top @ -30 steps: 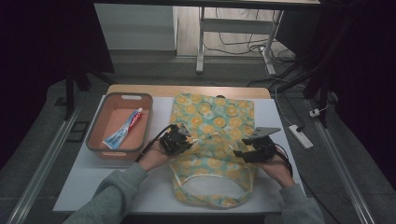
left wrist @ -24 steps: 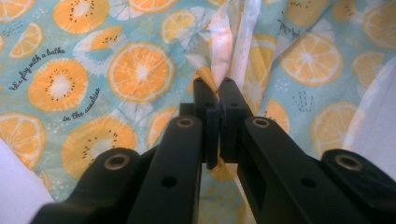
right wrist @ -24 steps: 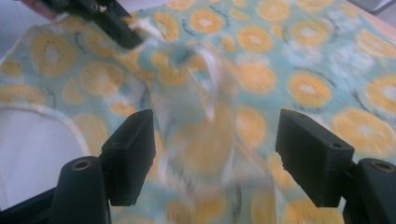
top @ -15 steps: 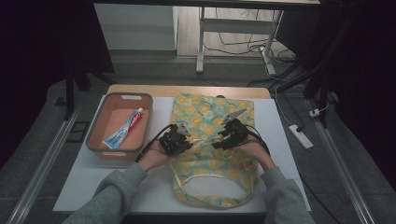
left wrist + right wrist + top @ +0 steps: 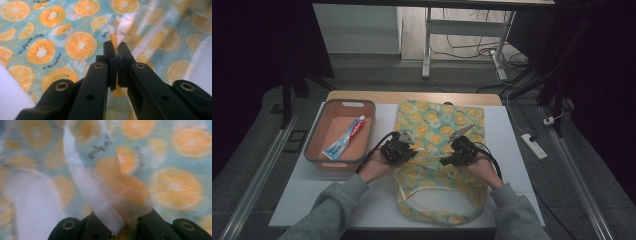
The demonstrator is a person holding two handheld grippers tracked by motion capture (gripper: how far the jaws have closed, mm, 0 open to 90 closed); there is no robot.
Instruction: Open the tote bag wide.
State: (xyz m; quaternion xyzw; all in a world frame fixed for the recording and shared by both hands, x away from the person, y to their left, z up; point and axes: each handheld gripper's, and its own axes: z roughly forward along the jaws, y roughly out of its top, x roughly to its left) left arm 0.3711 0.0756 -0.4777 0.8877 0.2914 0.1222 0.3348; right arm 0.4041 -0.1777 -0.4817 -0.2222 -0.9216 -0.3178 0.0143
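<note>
While pinched — soft, floppy fruit-print bag (image 5: 439,130).

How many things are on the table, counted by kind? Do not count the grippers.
Fruit-print bag: 1
Orange basket: 1
Toothpaste tube: 1
Total: 3

Small dark cursive lettering printed among the orange slices on the turquoise fruit-patterned plastic bag (image 5: 50,37) reads roughly "let's play with a dish" and "in the sunshine"; the print on the red, white and blue toothpaste tube (image 5: 346,140) is illegible.
</note>
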